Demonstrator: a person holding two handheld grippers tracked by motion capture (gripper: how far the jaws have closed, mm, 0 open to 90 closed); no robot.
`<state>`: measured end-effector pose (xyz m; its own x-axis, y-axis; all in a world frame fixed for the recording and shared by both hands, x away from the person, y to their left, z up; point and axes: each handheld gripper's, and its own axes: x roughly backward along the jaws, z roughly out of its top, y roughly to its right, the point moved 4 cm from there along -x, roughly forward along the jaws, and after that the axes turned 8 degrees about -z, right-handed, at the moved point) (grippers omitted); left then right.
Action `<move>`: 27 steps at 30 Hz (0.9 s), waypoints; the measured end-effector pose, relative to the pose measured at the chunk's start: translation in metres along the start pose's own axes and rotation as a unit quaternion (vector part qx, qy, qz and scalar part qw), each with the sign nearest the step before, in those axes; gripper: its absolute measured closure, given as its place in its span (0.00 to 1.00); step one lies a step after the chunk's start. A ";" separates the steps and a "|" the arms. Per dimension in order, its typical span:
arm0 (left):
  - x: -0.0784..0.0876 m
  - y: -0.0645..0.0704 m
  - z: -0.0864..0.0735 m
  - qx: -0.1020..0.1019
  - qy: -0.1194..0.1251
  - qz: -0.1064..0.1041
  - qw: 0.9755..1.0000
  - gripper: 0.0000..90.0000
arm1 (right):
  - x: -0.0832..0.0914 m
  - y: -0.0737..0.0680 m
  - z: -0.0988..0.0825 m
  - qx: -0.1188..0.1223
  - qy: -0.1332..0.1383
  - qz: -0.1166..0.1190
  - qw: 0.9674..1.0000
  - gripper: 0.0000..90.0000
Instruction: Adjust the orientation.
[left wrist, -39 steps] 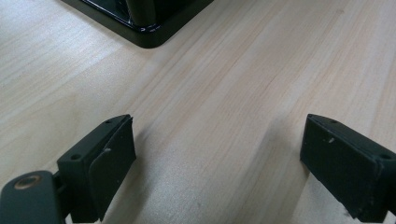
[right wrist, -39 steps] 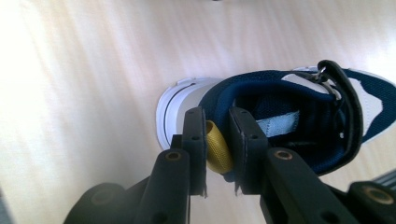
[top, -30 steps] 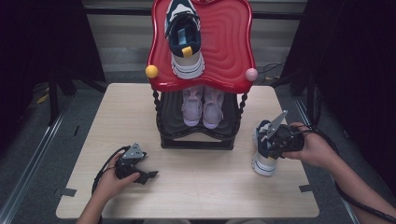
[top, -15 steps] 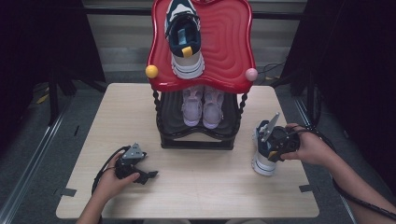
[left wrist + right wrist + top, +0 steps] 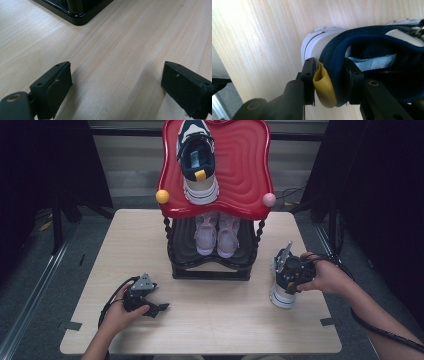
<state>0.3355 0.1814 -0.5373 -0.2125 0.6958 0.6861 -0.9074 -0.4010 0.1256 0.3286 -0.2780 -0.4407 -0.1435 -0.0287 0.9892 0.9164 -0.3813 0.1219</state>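
A navy and white sneaker [image 5: 281,295] stands on the table at the right of the rack, heel end up toward the hand. My right gripper [image 5: 291,270] grips its heel collar: in the right gripper view [image 5: 329,68] one pad presses the yellow pull tab [image 5: 324,86] from outside and the other sits inside the navy collar [image 5: 372,47]. Its jaws have just been closing on that heel. Its mate [image 5: 198,157] lies on the red top shelf [image 5: 242,170]. My left gripper [image 5: 159,308] rests low at the front left, jaws wide open [image 5: 116,77] over bare wood.
A black two-tier rack [image 5: 210,270] stands mid-table with a pink pair of shoes [image 5: 217,232] on its lower shelf. Yellow [image 5: 162,196] and pink [image 5: 269,199] knobs jut from the red shelf's corners. The wooden table [image 5: 215,325] ends close behind both hands.
The right hand has shifted slightly on the sneaker's heel, and the shoe has stayed on the table. The left hand and its gripper have not moved.
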 end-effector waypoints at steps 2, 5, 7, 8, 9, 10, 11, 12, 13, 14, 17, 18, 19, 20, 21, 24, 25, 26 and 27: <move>0.000 0.000 0.000 0.002 0.003 0.000 1.000 0.10 | 0.001 0.000 0.000 -0.003 -0.012 0.012 1.000 0.74; 0.000 0.000 0.000 0.002 0.002 0.000 1.000 0.10 | 0.001 0.001 0.002 0.001 -0.022 0.017 1.000 0.75; 0.000 0.000 0.000 0.002 0.002 0.000 1.000 0.10 | 0.000 0.001 0.002 0.002 -0.026 0.024 0.999 0.76; 0.000 0.000 0.000 0.003 0.003 0.000 1.000 0.10 | 0.000 0.001 0.002 0.005 -0.021 0.023 1.000 0.78; 0.000 0.000 0.000 0.002 0.002 0.000 1.000 0.10 | 0.000 0.000 0.002 0.005 -0.027 0.027 0.999 0.79; 0.000 0.000 0.000 0.002 0.002 0.000 1.000 0.10 | -0.001 0.001 0.003 0.011 -0.023 0.027 0.999 0.80; 0.000 0.000 0.000 0.002 0.002 0.000 1.000 0.10 | 0.000 -0.001 0.004 0.010 -0.025 0.030 0.999 0.81; 0.000 0.000 0.000 0.002 0.002 0.000 1.000 0.10 | 0.000 -0.001 0.004 0.010 -0.024 0.032 0.999 0.81; 0.000 0.000 0.000 0.002 0.003 0.000 1.000 0.10 | 0.000 -0.001 0.005 0.010 -0.026 0.033 0.999 0.81; 0.000 0.000 0.000 0.002 0.002 0.000 1.000 0.10 | -0.001 -0.002 0.005 0.004 -0.023 0.036 0.999 0.81; 0.000 0.000 0.000 0.002 0.003 -0.001 1.000 0.10 | 0.000 -0.002 0.005 0.001 -0.027 0.043 0.999 0.82; 0.000 0.000 0.000 0.002 0.003 -0.001 1.000 0.10 | 0.001 -0.003 0.005 -0.007 -0.023 0.045 0.999 0.82; 0.000 0.000 0.000 0.002 0.003 -0.001 1.000 0.10 | 0.000 -0.001 0.004 0.005 -0.023 0.048 0.999 0.82; 0.000 0.000 0.000 0.002 0.002 0.000 1.000 0.10 | 0.001 -0.002 0.004 -0.001 -0.023 0.047 0.999 0.82; 0.000 0.000 0.000 0.002 0.002 0.000 1.000 0.10 | 0.002 -0.002 0.003 0.002 -0.023 0.047 0.999 0.82; 0.000 0.000 0.000 0.002 0.003 -0.001 1.000 0.10 | 0.001 -0.003 0.003 -0.001 -0.018 0.050 0.999 0.82; 0.000 0.000 0.000 0.002 0.003 -0.001 1.000 0.10 | 0.002 -0.005 0.003 -0.009 -0.022 0.056 0.998 0.82; 0.000 0.000 0.000 0.002 0.003 -0.001 1.000 0.10 | 0.002 -0.004 0.003 -0.001 -0.024 0.053 0.998 0.82; 0.000 0.000 0.000 0.002 0.003 -0.001 1.000 0.10 | 0.001 -0.004 0.004 0.005 -0.020 0.050 0.999 0.81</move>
<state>0.3354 0.1808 -0.5375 -0.2137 0.7000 0.6814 -0.9063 -0.4024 0.1292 0.3265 -0.2732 -0.4401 -0.0361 -0.0290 0.9989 0.9293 -0.3686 0.0228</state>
